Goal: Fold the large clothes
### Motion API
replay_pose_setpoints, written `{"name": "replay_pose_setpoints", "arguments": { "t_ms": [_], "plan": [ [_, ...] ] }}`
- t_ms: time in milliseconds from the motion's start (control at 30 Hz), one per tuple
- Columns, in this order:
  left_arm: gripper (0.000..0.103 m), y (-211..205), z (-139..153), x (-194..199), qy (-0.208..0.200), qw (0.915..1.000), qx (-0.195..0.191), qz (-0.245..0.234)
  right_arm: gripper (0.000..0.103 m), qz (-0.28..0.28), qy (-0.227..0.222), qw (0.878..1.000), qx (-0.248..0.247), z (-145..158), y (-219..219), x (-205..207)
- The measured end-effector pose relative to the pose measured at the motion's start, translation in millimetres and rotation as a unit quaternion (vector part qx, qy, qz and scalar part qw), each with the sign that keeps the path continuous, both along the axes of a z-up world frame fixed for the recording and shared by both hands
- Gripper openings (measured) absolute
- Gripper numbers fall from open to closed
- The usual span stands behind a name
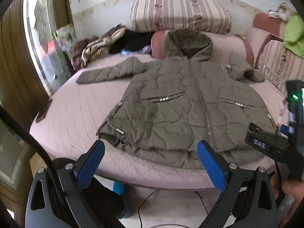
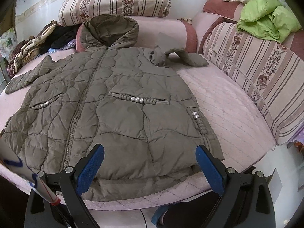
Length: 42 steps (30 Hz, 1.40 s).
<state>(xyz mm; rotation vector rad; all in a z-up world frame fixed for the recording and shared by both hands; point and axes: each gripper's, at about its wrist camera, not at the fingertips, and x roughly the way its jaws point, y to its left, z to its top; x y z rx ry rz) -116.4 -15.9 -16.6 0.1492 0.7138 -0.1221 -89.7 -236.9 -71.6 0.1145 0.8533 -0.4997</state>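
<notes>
I have not begun folding: the olive quilted hooded jacket lies front-up, zipped, spread on the pink bed. My left gripper and right gripper both hang spread wide, holding nothing, just over its hem (sleeves lie farther off). Next, I judge, pinch a sleeve inward.
</notes>
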Motion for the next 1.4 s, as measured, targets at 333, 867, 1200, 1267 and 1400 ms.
{"name": "replay_pose_setpoints", "arguments": {
  "t_ms": [333, 867, 1200, 1267, 1400],
  "plan": [
    [0.097, -2.8, 1.3, -20.7, 0.007, 0.9981, -0.027, -0.055, 0.099, -0.021, 0.004, 0.999, -0.048, 16.4, 6.5, -11.3],
    [0.097, -4.5, 18.5, -48.9, -0.038, 0.9949, -0.038, -0.085, 0.099, -0.027, -0.018, 0.997, -0.07, 48.1, 16.8, -38.2],
    [0.097, -3.1, 24.1, -52.8, -0.054, 0.9951, -0.034, -0.075, 0.099, -0.035, -0.02, 0.997, -0.067, 50.1, 14.1, -43.9],
    [0.097, -2.3, 25.3, -52.2, -0.058, 0.9952, -0.033, -0.072, 0.099, -0.034, -0.02, 0.997, -0.067, 49.8, 14.1, -43.9],
    [0.098, -0.8, 25.0, -43.8, -0.057, 0.996, -0.027, -0.064, 0.099, -0.031, -0.015, 0.997, -0.066, 47.7, 14.7, -43.7]
  ]
}}
